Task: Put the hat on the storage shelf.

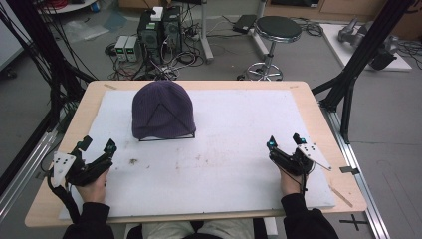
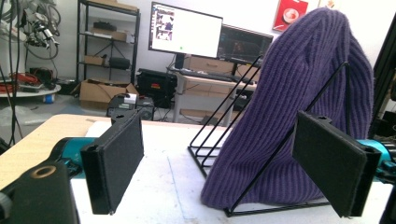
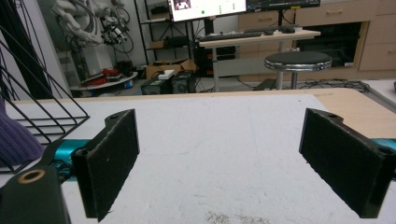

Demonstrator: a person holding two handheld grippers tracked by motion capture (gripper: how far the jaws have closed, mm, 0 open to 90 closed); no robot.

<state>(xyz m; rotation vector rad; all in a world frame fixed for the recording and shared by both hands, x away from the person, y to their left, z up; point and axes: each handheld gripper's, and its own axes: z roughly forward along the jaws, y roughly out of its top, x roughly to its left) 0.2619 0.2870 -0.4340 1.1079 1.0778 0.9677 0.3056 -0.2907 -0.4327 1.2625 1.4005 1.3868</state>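
Nearest the person, the left gripper (image 1: 97, 145) and the right gripper (image 1: 285, 140) rested near the table's (image 1: 318, 109) side edges, jaws spread wide and holding nothing, with bare white mat (image 1: 234, 144) between them. Farther back, left of centre, a purple hat (image 1: 161, 109) sat draped over a black wire stand (image 1: 166, 135). Beyond stood a stool (image 1: 277, 30) and computers (image 1: 159, 30) on the floor.

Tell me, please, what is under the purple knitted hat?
A black wire stand holds up the purple hat; its triangular frame and base rods stick out on the white mat. The hat covers the stand's upper part.
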